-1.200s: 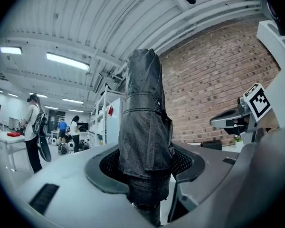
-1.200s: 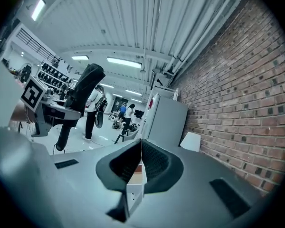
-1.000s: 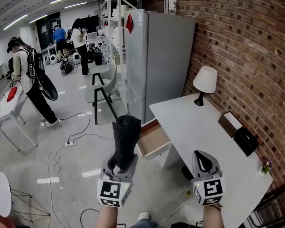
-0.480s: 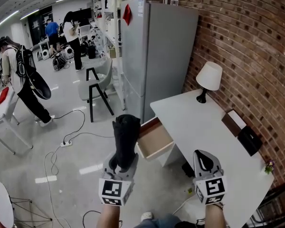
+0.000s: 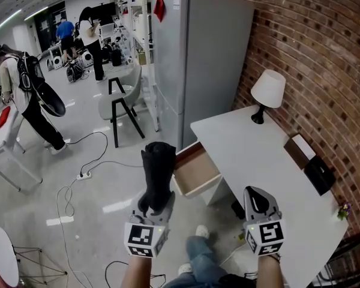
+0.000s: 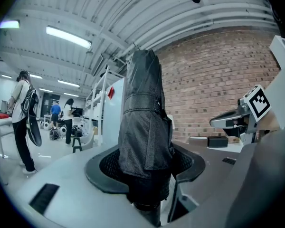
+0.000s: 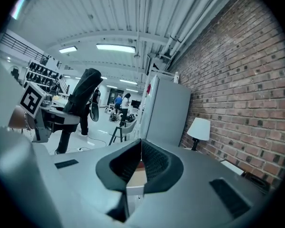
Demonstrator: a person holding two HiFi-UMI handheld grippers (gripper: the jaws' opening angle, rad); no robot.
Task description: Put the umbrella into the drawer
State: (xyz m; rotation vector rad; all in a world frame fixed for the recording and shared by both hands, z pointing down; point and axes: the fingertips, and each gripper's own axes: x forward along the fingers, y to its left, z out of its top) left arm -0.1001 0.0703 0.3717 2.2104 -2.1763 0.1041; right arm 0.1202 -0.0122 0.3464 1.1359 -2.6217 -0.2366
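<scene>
**Umbrella in hand, drawer waiting**

The left claw is clamping the folded umbrella near its lower end, its jaws standing fairly wide around the bundle. The umbrella is pointing up toward twelve o'clock, a black, matte, woven fabric roll with a slack flap. The right claw is carrying nothing, its ribbed dark pads pressed together. At about two o'clock from the left claw, the drawer is standing pulled open, a shallow, pale wooden box that looks empty. It is jutting out from the smooth white surface. The pick-up looks done; the carry over the drawer, the lowering and the release are all left.
</scene>
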